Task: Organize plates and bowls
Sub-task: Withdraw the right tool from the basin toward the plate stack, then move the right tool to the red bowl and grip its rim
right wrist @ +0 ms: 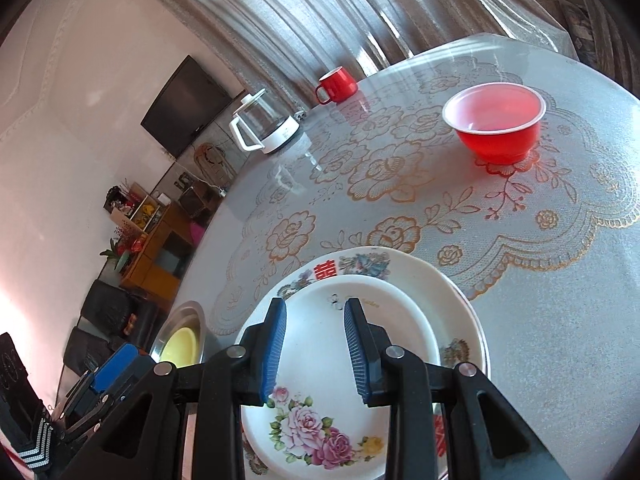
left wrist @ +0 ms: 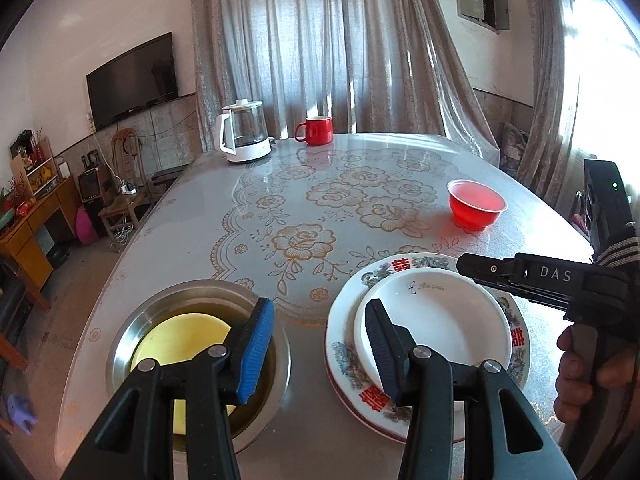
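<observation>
A: Start with the left wrist view. What lies under the left gripper [left wrist: 320, 344]?

B: Its blue-padded fingers [left wrist: 256, 354] stand moderately apart with nothing between them, over the gap between two stacks on the bench [left wrist: 360, 168]. To the left sits a steel bowl [left wrist: 132, 320] with a yellow bowl [left wrist: 176, 338] nested inside; the left finger overlaps its rim in the picture. To the right is a patterned plate [left wrist: 516, 344] with red characters on its border, and a smaller white plate [left wrist: 448, 324] rests on top of it.

A: And farther off?

B: A red bowl [left wrist: 476, 204] stands alone on the right part of the floral cloth, well apart from the plates. At the far edge are a glass kettle [left wrist: 244, 132] and a red mug [left wrist: 316, 130]. The right gripper [left wrist: 464, 266] reaches in from the right over the patterned plate's rim, held by a hand [left wrist: 580, 368]; its fingertips look close together from here.

A: Now the right wrist view.

B: The right gripper [right wrist: 316, 352] hovers above the plate stack, its fingers [right wrist: 274, 350] narrowly apart, holding nothing. The white plate [right wrist: 316, 320] shows pink roses painted near its close edge, and the patterned plate [right wrist: 448, 292] spreads out beneath it.

A: The bowls?

B: The red bowl [right wrist: 496, 120] is up on the right, clear of everything. The steel bowl [right wrist: 188, 316] with the yellow bowl [right wrist: 180, 346] is at the lower left, just beside the plates. The left gripper [right wrist: 120, 360] shows partly there, blue pad visible. The kettle [right wrist: 264, 124] and mug [right wrist: 336, 84] sit at the far edge.
</observation>
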The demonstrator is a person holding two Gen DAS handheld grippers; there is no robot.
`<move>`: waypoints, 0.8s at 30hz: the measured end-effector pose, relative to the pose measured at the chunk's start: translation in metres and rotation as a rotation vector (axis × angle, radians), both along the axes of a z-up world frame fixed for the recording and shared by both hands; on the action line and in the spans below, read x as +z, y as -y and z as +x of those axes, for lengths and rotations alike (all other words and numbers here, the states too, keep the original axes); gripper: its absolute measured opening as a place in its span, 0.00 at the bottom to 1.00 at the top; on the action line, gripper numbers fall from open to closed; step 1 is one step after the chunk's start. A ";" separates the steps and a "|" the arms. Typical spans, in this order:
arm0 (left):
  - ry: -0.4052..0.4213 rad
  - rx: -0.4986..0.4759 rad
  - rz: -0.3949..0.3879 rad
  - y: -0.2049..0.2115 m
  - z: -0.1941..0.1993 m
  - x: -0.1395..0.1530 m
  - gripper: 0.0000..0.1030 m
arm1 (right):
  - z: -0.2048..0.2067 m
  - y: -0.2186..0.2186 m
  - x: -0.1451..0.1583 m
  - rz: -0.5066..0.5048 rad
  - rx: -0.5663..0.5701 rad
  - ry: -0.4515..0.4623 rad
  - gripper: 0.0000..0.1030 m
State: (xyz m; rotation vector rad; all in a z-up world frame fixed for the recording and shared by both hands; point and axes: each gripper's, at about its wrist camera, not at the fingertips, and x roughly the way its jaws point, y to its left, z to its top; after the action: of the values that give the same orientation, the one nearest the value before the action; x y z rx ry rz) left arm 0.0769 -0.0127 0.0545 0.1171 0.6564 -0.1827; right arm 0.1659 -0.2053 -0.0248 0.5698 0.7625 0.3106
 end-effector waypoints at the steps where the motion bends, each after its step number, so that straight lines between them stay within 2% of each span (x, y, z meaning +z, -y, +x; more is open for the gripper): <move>1: -0.002 -0.010 0.005 0.004 0.002 -0.001 0.48 | 0.001 0.005 -0.001 0.002 -0.010 -0.002 0.29; 7: -0.056 -0.086 -0.014 0.032 0.027 -0.001 0.49 | 0.007 0.046 -0.002 -0.001 -0.099 -0.013 0.29; 13: -0.188 -0.144 -0.108 0.059 0.071 -0.004 0.48 | 0.020 0.094 0.001 -0.016 -0.213 -0.019 0.29; 20: -0.292 -0.177 -0.215 0.094 0.124 -0.010 0.48 | 0.048 0.135 -0.001 -0.053 -0.315 -0.041 0.29; 24: -0.317 -0.203 -0.243 0.121 0.155 -0.013 0.46 | 0.068 0.156 -0.005 -0.062 -0.364 -0.061 0.29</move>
State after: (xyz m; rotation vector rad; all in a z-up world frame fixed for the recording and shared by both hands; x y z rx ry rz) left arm 0.2319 -0.1333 0.0420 -0.0821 0.9322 -0.4812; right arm 0.2335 -0.3616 -0.0302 0.6491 0.7090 -0.0669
